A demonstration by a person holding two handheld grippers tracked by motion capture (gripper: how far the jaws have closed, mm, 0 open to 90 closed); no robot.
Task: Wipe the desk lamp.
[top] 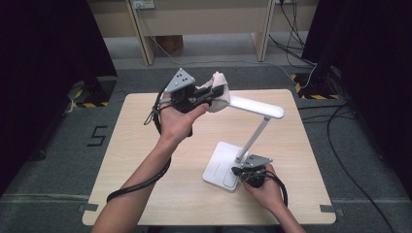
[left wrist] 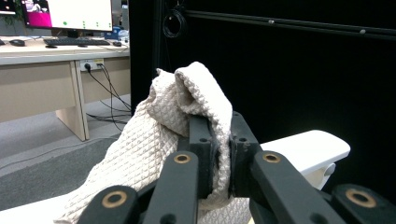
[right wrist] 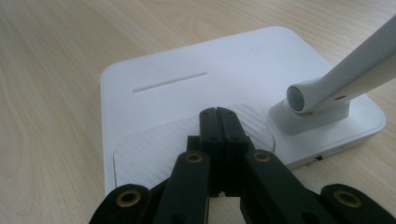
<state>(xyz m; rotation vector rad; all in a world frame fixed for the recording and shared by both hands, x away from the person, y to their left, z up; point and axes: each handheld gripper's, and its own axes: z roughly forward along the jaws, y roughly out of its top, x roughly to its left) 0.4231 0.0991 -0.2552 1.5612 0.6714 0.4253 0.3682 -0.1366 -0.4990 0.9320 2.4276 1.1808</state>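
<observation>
Wiping the head of a desk lamp with one gripper while the other steadies it. Toward ten o'clock of the table (top: 145, 160), the left gripper (top: 216, 94) is raised above the surface, its jaws clenched on a cream quilted cloth (left wrist: 154, 154); in the left gripper view the fabric is pinched between the pads and bunches up over the tips, with the white lamp head (left wrist: 308, 151) just beyond at four o'clock. In the high view the cloth meets the near end of the lamp head (top: 257, 107), which runs out toward three o'clock on its slanted stem (top: 253, 138). At five o'clock of the table, the right gripper (top: 236, 171) is closed with nothing between its jaws — its joined tips rest on the ribbed pad of the lamp base (right wrist: 187, 70), the stem's hinge (right wrist: 303, 100) standing at two o'clock of them.

To do the step well, as judged from this pose: keep the cloth bunched ahead of the jaws so fabric, not hard plastic, meets the head; stroke along its length with light pressure; and keep the right gripper bearing down — a sideways push on the raised head would likely tip or swivel the lamp.
</observation>
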